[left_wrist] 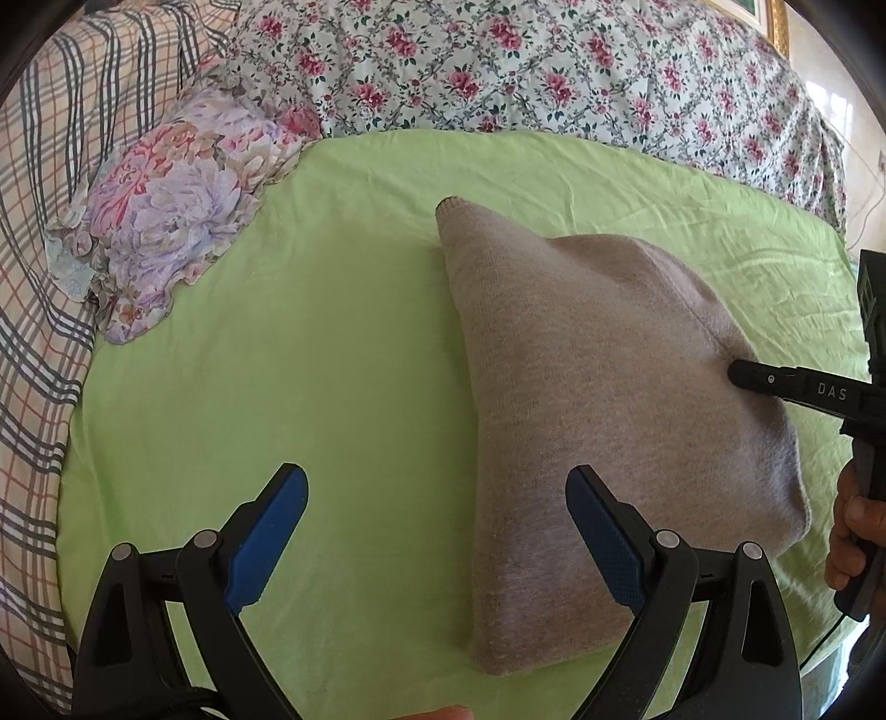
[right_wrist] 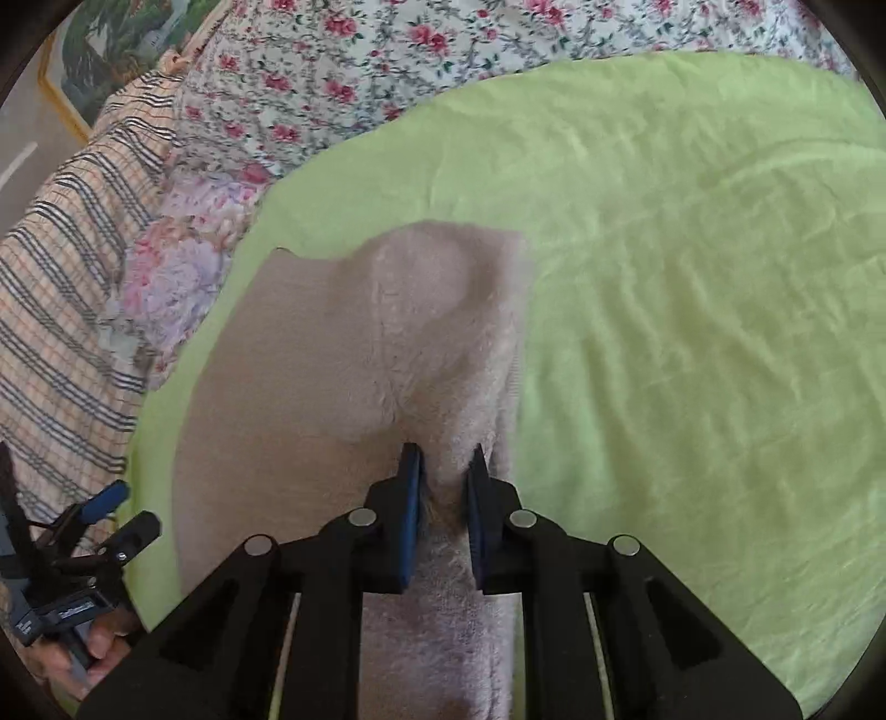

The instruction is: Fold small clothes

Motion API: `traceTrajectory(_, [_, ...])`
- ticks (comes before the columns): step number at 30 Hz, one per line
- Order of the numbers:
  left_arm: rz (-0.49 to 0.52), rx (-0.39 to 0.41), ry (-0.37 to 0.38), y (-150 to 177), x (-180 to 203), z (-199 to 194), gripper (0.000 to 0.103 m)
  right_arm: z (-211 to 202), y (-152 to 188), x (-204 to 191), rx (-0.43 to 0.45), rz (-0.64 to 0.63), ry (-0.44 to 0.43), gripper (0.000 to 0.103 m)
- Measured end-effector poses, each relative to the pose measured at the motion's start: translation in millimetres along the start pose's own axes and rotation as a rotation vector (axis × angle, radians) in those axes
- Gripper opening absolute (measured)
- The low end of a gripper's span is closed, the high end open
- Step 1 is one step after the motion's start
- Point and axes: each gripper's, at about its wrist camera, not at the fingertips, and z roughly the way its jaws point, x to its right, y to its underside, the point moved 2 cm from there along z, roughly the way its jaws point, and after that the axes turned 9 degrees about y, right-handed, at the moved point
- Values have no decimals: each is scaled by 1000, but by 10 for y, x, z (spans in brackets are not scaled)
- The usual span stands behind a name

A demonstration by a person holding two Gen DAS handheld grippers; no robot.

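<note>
Right wrist: garment (right_wrist: 332,360) pinched btwn fingers (right_wrist: 412,498).

green sheet (left_wrist: 332,332), floral bedding (left_wrist: 554,72), framed picture (right_wrist: 105,50)

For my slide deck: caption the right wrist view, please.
Right tool pinches a raised fold of the beige garment on a green sheet.

Left gripper (left_wrist: 437,501) open above green sheet (left_wrist: 332,360), beside garment (left_wrist: 598,415).
</note>
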Motion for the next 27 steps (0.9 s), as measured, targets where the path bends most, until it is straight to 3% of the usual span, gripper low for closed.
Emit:
traceTrajectory(3, [4, -24, -9, 22, -2, 72, 95, -34, 13, -40, 9, -18, 20, 21])
traceTrajectory(9, [9, -14, 10, 34, 4, 26, 95, -350, 75, -77, 65, -34, 36, 49])
traceTrajectory(27, [66, 24, 0, 142, 249, -227, 95, -698, 555, -388, 62, -145, 25, 61])
